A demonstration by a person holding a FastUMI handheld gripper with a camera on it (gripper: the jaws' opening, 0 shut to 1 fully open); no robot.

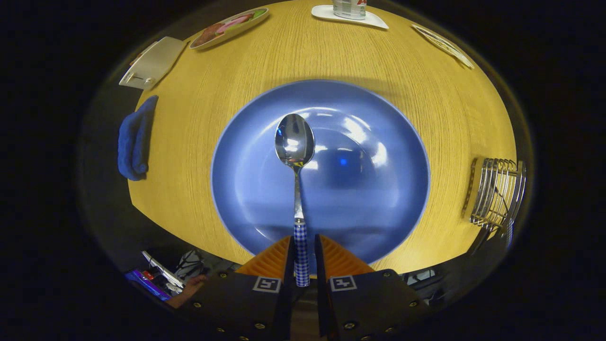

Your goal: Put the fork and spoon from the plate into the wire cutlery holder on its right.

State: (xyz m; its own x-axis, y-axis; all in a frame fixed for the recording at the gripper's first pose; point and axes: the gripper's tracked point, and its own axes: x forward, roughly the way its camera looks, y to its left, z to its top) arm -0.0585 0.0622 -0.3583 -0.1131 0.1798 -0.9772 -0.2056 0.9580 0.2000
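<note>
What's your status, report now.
Gripper shut on spoon handle, bowl out over blue plate. Wire cutlery holder off to the right. Path looks open.

Seen from above along the gripper (302,253): fingers close on either side of the checked handle of a spoon (295,147), the left one touching it, a thin gap at the right. Bowl of the spoon pointing away, over the middle of a blue plate (378,199) on a round wooden table (450,118). Well to the right of the plate, near the table's edge, a wire cutlery holder (499,192) with a utensil handle sticking out of it. To the left, a folded blue cloth (136,139). Beyond the plate, a white coaster (374,20) under a bottle, a small oval dish (229,26), and a white tray (151,62).
</note>
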